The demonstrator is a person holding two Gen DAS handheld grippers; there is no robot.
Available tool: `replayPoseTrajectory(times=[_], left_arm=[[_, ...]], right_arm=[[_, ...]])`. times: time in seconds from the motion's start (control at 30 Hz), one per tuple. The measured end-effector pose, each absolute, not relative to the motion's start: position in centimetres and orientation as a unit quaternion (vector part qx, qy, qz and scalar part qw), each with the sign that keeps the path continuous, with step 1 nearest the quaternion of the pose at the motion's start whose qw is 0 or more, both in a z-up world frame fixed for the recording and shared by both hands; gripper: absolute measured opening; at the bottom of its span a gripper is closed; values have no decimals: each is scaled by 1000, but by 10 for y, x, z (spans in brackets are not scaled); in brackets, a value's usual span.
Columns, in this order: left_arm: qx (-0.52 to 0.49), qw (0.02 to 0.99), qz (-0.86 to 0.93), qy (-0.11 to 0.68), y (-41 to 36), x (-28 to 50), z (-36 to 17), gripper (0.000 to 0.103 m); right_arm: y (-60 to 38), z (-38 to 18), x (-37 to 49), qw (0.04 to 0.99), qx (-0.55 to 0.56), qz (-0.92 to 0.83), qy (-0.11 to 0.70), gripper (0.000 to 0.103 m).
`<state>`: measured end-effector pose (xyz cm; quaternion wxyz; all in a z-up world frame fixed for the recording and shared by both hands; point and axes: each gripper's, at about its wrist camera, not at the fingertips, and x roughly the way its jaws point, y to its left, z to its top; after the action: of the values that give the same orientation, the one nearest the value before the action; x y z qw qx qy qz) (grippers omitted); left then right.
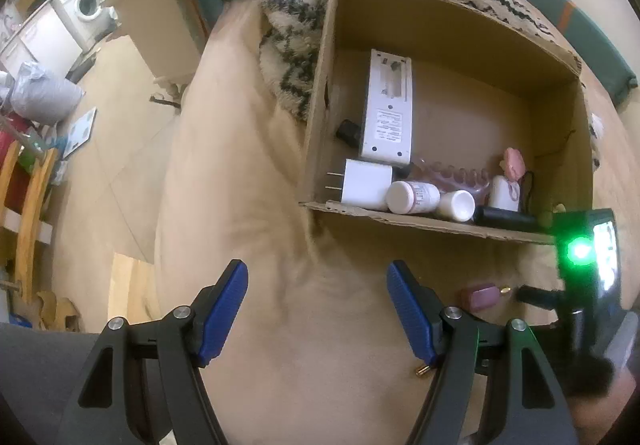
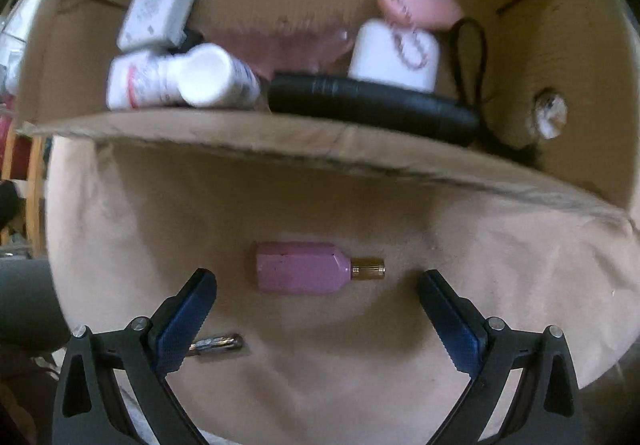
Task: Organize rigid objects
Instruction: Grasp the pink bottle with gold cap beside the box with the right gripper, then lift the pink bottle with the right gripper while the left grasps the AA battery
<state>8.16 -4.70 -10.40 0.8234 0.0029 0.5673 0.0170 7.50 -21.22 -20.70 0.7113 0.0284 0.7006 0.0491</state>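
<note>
- Down on the beige fabric-covered surface (image 2: 320, 365), a small pink faceted bottle with a ribbed gold neck (image 2: 304, 268) lies on its side, neck pointing to the right in the right wrist view, just outside the near wall of the box
- Both blue-padded fingers of the right gripper (image 2: 318, 297) stand spread wide, released and holding nothing; the pink bottle lies between and slightly beyond the fingertips, touching neither
- A short metallic cylinder (image 2: 218, 343) rests on the fabric just beside the right gripper's left finger, partly hidden behind it
- The left gripper (image 1: 317, 293) also has its jaws parted and empty, hovering over bare fabric in front of the box
- An open brown cardboard box (image 1: 432, 219) sits on the same fabric; its far side rests against a black-and-cream patterned shaggy textile (image 1: 292, 45)
- Inside the box, crowded against the near wall: a white wall charger with two prongs (image 1: 366, 183), two white plastic bottles on their sides (image 1: 412, 197), a black cylinder (image 1: 506, 216), a small white container with pink lettering (image 1: 505, 192) and a pink oval case (image 1: 514, 161)
- A long white rectangular device with a printed label (image 1: 388, 105) lies further back along the box's left wall
- From the left wrist view the pink bottle (image 1: 478, 296) appears to the right, near the right gripper's body with its glowing green light (image 1: 580, 251)
</note>
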Motion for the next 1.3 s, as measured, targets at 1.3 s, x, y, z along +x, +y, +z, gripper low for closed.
replayPoseTrajectory(times=[1.3], left_arm=[[-31,813,99,573,-11,88,-119,69]], right_arm=[[-286,-30,51,866,111,102,477,65]])
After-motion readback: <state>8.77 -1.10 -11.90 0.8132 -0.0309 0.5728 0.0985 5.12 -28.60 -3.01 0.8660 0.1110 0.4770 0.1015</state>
